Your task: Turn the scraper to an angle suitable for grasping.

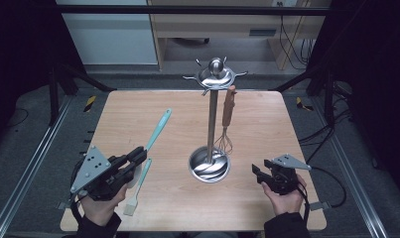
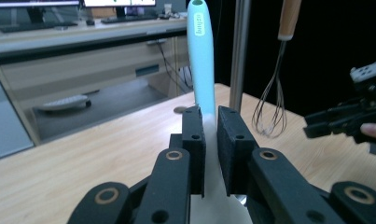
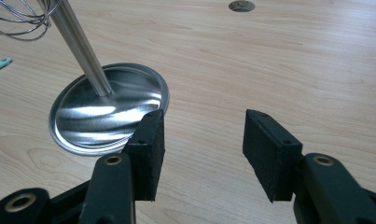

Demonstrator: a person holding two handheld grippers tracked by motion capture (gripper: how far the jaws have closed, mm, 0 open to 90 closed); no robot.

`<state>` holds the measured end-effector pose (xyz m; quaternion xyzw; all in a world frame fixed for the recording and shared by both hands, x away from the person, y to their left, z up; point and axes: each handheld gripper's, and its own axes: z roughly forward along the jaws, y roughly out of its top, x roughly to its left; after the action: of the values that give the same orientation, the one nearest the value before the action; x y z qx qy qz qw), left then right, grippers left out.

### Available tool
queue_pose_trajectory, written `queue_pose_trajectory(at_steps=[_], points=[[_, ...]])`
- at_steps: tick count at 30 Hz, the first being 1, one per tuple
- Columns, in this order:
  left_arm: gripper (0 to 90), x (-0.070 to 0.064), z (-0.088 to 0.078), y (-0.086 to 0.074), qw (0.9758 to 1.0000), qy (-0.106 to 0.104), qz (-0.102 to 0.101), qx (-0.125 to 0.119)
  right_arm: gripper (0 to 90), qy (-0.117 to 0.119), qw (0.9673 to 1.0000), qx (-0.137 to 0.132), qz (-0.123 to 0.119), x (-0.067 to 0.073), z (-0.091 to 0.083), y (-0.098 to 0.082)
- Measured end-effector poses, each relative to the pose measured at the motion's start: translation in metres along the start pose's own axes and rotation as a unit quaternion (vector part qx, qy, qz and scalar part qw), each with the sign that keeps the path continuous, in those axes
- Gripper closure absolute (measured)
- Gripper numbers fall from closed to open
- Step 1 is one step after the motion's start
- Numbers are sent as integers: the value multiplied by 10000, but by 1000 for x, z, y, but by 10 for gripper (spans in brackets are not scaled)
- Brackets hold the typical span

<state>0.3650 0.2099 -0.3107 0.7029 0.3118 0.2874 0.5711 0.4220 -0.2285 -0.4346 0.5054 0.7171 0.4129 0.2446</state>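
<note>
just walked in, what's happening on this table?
A person works with a claw in each hand. The left claw is shut on a teal spatula, handle pointing up toward the metal utensil stand. A wooden-handled whisk already hangs from the stand's top. A teal brush lies on the wooden table beside the left claw. The right claw hovers open near the stand's base, holding nothing.
</note>
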Motion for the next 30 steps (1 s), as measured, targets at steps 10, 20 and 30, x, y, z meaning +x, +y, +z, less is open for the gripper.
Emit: queue_pose_trajectory(at_steps=[10, 20, 30], points=[[814, -13, 7, 16, 9993, -155, 133, -317, 490, 5, 10000, -3, 1, 0, 0, 0], [814, -24, 9, 26, 9986, -259, 140, -443, 490, 13, 10000, -5, 3, 0, 0, 0], [814, -32, 6, 41, 9972, -329, 240, -625, 490, 22, 10000, -17, 11, 0, -1, 0]])
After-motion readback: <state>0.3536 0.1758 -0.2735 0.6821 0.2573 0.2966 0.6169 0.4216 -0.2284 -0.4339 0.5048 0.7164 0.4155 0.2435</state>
